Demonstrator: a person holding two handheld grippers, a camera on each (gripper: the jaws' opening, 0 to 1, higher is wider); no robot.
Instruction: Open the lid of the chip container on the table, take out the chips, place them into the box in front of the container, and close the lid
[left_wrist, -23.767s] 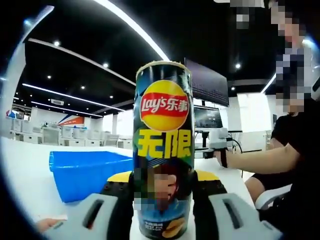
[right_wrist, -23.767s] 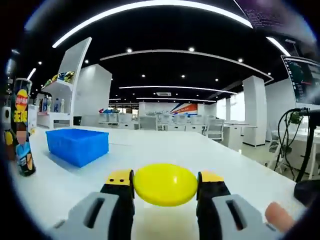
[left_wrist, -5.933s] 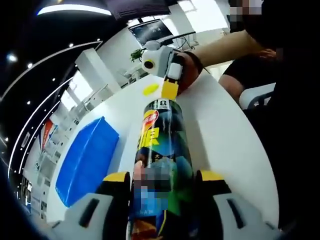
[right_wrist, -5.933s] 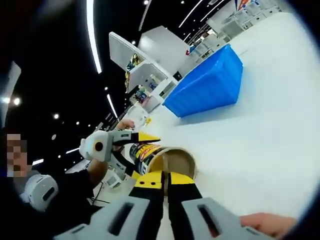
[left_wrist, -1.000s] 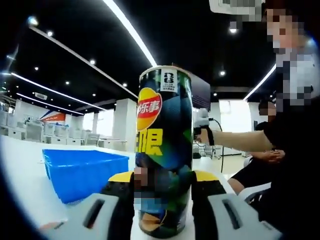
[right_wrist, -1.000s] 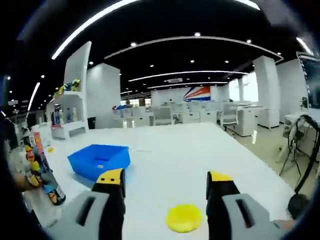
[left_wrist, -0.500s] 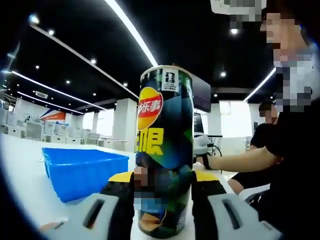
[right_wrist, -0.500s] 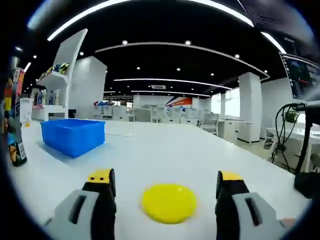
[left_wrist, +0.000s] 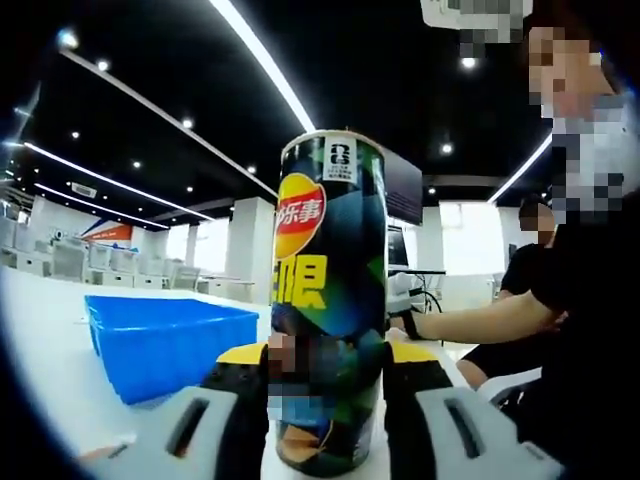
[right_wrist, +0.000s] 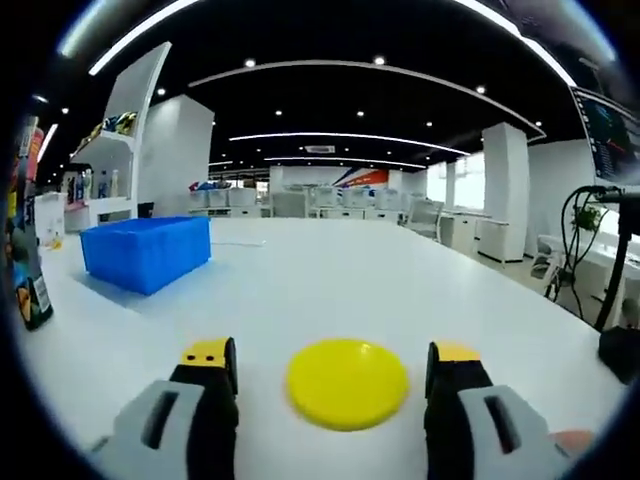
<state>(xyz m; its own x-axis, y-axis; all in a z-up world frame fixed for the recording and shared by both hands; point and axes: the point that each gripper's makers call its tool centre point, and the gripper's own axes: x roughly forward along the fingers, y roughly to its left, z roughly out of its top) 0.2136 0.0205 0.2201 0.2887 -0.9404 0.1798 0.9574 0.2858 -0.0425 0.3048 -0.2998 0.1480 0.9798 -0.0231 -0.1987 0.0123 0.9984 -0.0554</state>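
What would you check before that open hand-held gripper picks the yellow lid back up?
1. Right hand-held gripper open, jaws either side of the yellow lid: ok.
2. Lid flat on the table: ok.
3. Left hand-held gripper shut on the chip can, can upright: ok.
4. Can mouth uncovered: cannot tell.
5. Chips in the blue box: cannot tell.

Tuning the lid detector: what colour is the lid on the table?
Plain yellow: the lid shows best in the right gripper view, flat on the white table.
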